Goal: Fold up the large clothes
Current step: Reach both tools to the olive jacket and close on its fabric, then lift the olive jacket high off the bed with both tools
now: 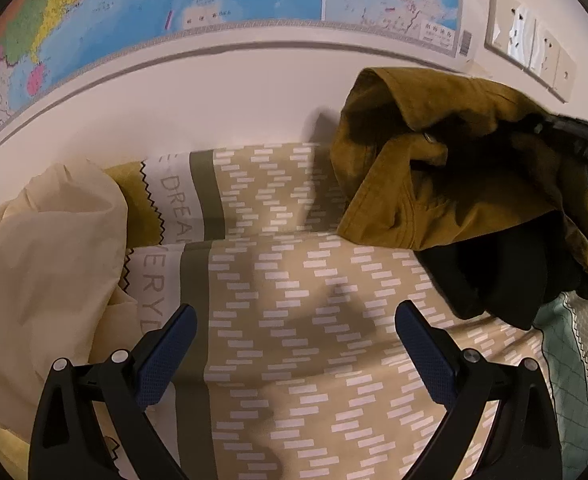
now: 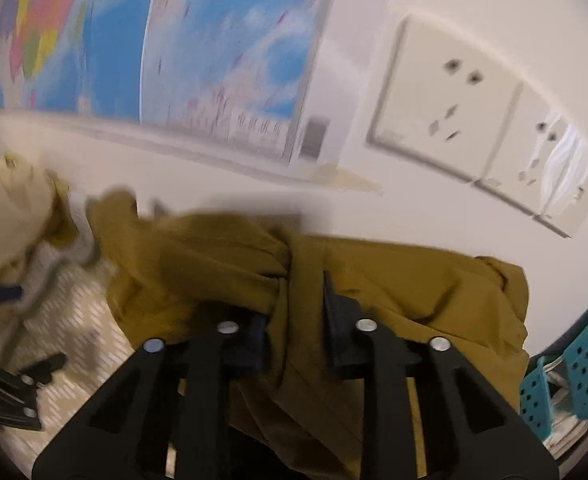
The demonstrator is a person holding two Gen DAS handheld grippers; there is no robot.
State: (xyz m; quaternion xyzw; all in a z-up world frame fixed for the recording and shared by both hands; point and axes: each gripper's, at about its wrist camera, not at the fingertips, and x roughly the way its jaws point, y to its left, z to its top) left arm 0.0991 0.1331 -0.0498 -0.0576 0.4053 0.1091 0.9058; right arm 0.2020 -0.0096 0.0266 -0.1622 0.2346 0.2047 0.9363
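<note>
1. Mustard-brown cloth, the jacket (image 2: 222, 256), is hanging bunched in the right gripper (image 2: 294, 320), whose fingers are pinching narrowly on a gathered fold, so the garment is sitting lifted above the bed (image 1: 294, 320) rather than lying flat.
2. Seen from the left wrist, the jacket (image 1: 433, 168) is lying up and to the right of the left gripper (image 1: 294, 320), well apart from it; its fingers are standing wide, holding nothing, above the patterned bed cover.
3. Judging from that, the right hand is the nearer one and the left would be needing to travel rightwards to reach a free edge.
4. The garment's long axis is hard to be telling: it is crumpled, with a dark lining showing underneath.
5. The right view is blurring, so collar, sleeves and hem cannot be picked out; a cream cloth (image 1: 46, 248) is lying at the left, and a teal basket (image 2: 573, 360) is being cut off at the right edge.
</note>
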